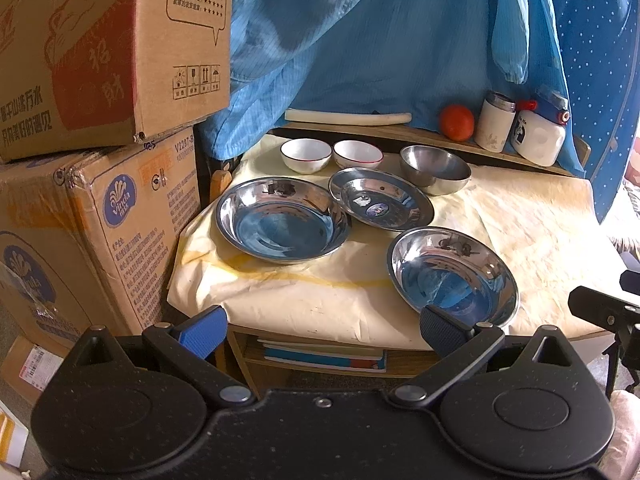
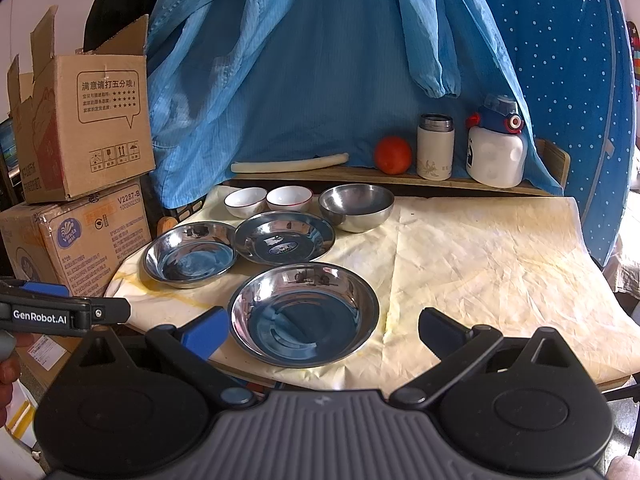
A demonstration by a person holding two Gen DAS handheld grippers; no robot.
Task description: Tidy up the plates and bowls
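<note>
Three steel plates lie on the cloth-covered table [image 2: 500, 264]: a near plate [image 2: 304, 314] [image 1: 454, 274], a left plate [image 2: 190, 254] [image 1: 282, 220] and a smaller middle plate [image 2: 285, 242] [image 1: 380, 199] with a sticker. Behind them stand two white bowls [image 2: 245, 201] [image 2: 289, 198] [image 1: 306, 155] [image 1: 358, 153] and a steel bowl [image 2: 356, 206] [image 1: 435, 169]. My left gripper [image 1: 324, 330] is open, in front of the table's near edge. My right gripper [image 2: 324, 332] is open too, its fingers on either side of the near plate's front rim without touching it. The left gripper's body [image 2: 60, 312] shows at the left in the right wrist view.
Stacked cardboard boxes [image 1: 100, 120] [image 2: 80, 184] stand close to the table's left side. A raised wooden shelf [image 2: 360, 178] at the back carries a white stick, a tomato [image 2: 393, 155], a white flask [image 2: 435, 146] and a white bottle [image 2: 496, 148]. Blue cloth hangs behind. Books lie under the table [image 1: 324, 356].
</note>
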